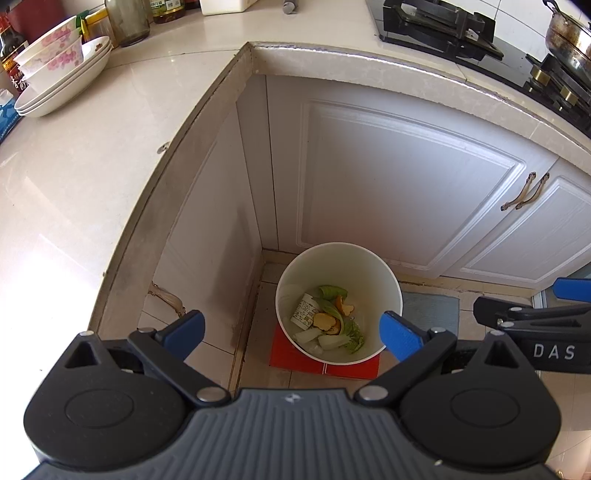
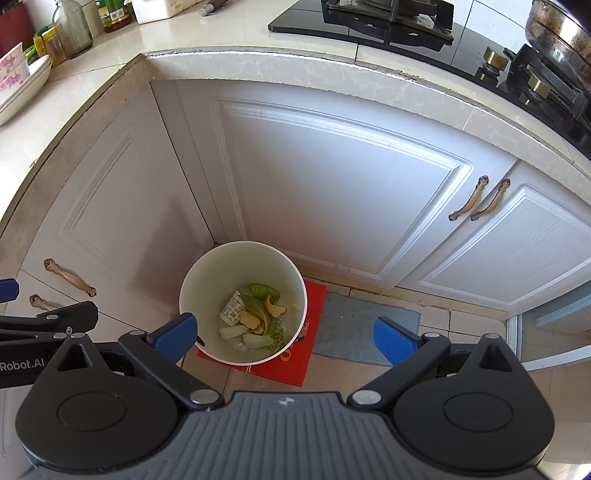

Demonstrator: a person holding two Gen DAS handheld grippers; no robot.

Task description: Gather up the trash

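From the left wrist camera, the left gripper [image 1: 291,330] hangs with its blue-padded jaws spread wide and nothing between them, above a white trash bin [image 1: 384,273] that stands on the floor in the inner corner of the white cabinets. In the bin lie green leaves [image 1: 332,291], orange peel [image 1: 327,322], pale cabbage pieces [image 1: 341,340] and a printed white wrapper [image 1: 306,312] (its print is too small to read). The bin's near rim hides most of a red mat [image 1: 332,365] under it. At the right edge the right gripper [image 1: 532,317] is cut off by the frame. Stacked bowls [image 1: 62,74] sit at the far left of the countertop [image 1: 92,166].

From the right wrist camera, the right gripper [image 2: 284,338] is likewise spread and empty, its left pad overlapping the trash bin [image 2: 207,273]. The same scraps [image 2: 255,314] lie inside. The red mat [image 2: 295,365] touches a grey mat [image 2: 354,325] beside it. Only part of the left gripper [image 2: 48,317] shows at the left edge. A pot [image 2: 561,33] on the stove [image 2: 369,22] is cropped at the top right.
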